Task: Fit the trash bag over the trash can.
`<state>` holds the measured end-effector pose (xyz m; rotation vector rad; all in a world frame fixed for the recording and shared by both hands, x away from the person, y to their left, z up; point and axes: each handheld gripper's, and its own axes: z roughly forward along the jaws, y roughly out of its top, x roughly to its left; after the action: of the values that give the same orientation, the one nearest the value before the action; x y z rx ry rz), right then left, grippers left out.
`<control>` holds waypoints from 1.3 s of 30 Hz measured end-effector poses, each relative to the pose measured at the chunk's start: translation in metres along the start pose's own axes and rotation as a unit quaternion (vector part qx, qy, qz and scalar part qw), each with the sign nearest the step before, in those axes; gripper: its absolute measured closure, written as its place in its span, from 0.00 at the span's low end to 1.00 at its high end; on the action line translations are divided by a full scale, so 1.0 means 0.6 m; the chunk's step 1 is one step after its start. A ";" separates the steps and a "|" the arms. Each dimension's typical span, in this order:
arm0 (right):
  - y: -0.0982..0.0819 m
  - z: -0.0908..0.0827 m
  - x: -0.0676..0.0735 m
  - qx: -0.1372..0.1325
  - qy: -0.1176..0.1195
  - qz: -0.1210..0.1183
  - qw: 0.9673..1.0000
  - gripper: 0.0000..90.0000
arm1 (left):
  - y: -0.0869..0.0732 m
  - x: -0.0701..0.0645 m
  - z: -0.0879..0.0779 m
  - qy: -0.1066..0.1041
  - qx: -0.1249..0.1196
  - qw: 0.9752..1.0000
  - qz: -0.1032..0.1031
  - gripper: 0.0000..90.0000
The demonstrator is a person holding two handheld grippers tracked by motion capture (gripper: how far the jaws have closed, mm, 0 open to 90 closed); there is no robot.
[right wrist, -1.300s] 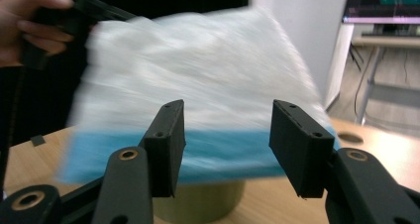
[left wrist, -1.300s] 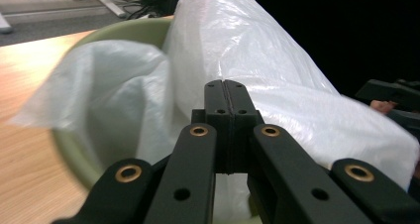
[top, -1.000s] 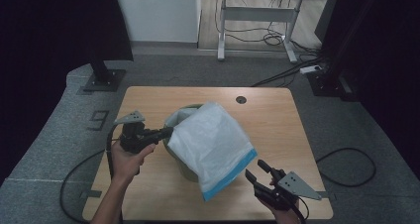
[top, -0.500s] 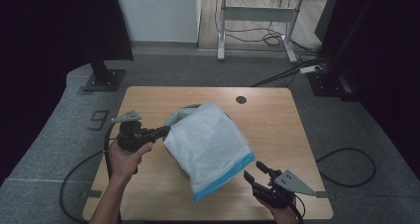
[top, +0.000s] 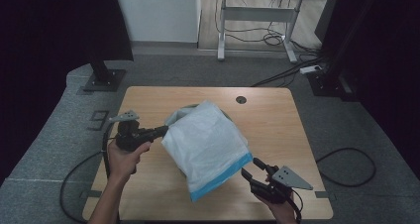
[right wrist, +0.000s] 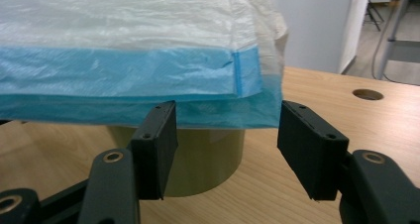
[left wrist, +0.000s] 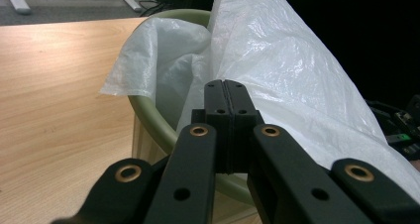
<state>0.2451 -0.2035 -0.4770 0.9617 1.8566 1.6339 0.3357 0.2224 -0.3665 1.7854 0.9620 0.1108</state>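
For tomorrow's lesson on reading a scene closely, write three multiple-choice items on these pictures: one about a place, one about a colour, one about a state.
1. Where does the white plastic bag lie?
A. Draped over the green bin on the table
B. On the floor beside the table
C. Folded flat at the table's far edge

2. What colour is the band along the bag's near edge?
A. Red
B. Blue
C. Yellow

3. How do the jaws of the right gripper stand?
A. Clamped on the bin's rim
B. Shut with nothing between them
C. Apart, just below the bag's edge

Answers: 1 A, the bin's rim shows under the bag in the left gripper view. 2 B, the right gripper view shows the blue band. 3 C, there is a clear gap between its jaws.
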 end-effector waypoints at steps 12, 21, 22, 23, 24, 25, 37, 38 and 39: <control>0.004 0.009 0.035 -0.019 0.047 -0.019 0.999 0.45 | -0.002 0.001 0.003 -0.002 -0.001 1.000 -0.005 0.99; 0.021 0.010 0.064 -0.039 0.066 -0.021 0.997 0.44 | -0.002 -0.004 0.003 -0.004 -0.003 1.000 -0.004 0.99; 0.023 0.009 0.064 -0.040 0.066 -0.021 0.997 0.44 | -0.001 -0.005 0.003 -0.004 -0.003 1.000 -0.003 0.99; 0.025 0.009 0.064 -0.042 0.064 -0.021 0.997 0.44 | -0.001 -0.005 0.004 -0.004 -0.003 1.000 -0.003 0.99; 0.027 0.008 0.063 -0.044 0.063 -0.019 0.997 0.44 | -0.001 -0.006 0.004 -0.003 -0.004 1.000 -0.003 0.99; 0.029 0.006 0.062 -0.046 0.061 -0.018 0.997 0.44 | 0.000 -0.007 0.004 -0.004 -0.005 1.000 -0.002 0.99; 0.053 -0.016 0.044 -0.033 0.006 0.002 0.999 0.82 | 0.018 -0.034 0.030 -0.004 0.000 1.000 0.011 0.99; 0.052 -0.018 0.042 -0.032 0.006 0.001 0.999 0.87 | 0.019 -0.035 0.032 -0.003 0.001 1.000 0.011 0.99; 0.052 -0.019 0.040 -0.030 0.004 0.001 1.000 0.91 | 0.019 -0.035 0.033 -0.003 0.002 1.000 0.011 0.99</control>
<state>0.2269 -0.1914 -0.4422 0.9330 1.8022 1.6869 0.3377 0.1925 -0.3584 1.7996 0.9384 0.1186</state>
